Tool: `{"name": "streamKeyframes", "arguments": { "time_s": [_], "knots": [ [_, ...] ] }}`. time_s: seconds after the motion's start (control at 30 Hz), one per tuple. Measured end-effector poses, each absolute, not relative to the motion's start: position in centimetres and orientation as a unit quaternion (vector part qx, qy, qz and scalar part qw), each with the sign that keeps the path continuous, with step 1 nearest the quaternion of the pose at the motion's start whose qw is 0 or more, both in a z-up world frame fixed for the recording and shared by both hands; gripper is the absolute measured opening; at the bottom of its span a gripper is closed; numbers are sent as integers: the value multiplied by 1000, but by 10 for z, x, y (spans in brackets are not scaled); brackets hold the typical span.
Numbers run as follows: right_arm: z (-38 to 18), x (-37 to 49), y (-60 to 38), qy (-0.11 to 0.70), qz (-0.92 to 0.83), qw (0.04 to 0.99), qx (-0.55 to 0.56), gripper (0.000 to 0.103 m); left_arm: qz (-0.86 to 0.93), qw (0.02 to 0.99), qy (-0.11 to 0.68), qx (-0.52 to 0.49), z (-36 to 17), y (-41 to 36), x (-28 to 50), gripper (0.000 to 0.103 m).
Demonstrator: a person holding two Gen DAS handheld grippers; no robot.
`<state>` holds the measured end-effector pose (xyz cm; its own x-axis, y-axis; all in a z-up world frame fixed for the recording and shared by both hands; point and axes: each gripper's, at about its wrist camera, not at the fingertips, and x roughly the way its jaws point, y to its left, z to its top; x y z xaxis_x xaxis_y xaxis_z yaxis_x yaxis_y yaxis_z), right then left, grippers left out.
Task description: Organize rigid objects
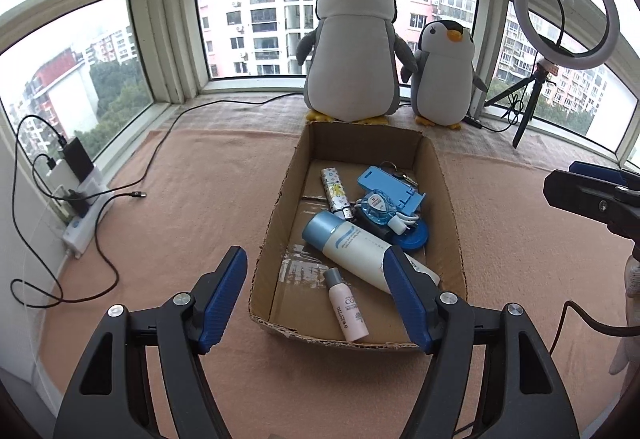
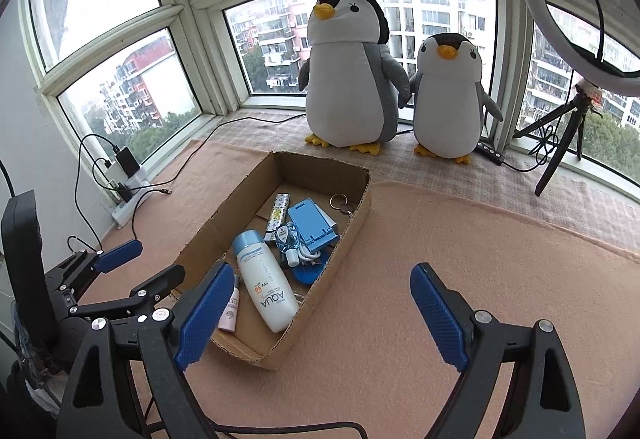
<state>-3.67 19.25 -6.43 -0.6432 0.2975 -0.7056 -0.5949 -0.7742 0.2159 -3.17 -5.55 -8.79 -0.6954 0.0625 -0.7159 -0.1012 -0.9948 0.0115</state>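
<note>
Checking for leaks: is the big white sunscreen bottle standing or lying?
Lying. The white sunscreen bottle with blue cap rests on its side in the cardboard box.

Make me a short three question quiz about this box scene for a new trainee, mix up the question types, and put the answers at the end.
1. True or false: the left gripper is shut on the pink bottle.
2. Which lies nearest the cardboard box's near end?
A. keyring
B. pink bottle
C. blue phone stand
3. Fill in: behind the box stand two plush ____.

Key
1. False: both the left gripper and the right gripper are open and hold nothing.
2. B
3. penguins
</note>
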Motion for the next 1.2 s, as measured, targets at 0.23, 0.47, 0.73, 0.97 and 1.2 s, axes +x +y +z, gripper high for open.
{"name": "streamKeyframes", "arguments": {
  "time_s": [0.23, 0.47, 0.73, 0.97, 1.2],
  "knots": [
    [-40, -1, 184, 218, 882, 288, -303, 89, 931, 63, 33, -357, -54, -43, -13, 83],
    [-26, 26, 168, 206, 882, 315, -285, 90, 938, 76, 36, -337, -35, -34, 2, 83],
    [-26, 45, 152, 187, 878, 342, -279, 95, 936, 81, 43, -341, -34, -29, 10, 83],
    [-29, 50, 152, 191, 873, 350, -281, 95, 935, 85, 42, -343, -35, -29, 12, 83],
    [-29, 52, 157, 195, 872, 353, -278, 95, 934, 82, 39, -345, -35, -30, 11, 83]
  ]
}}
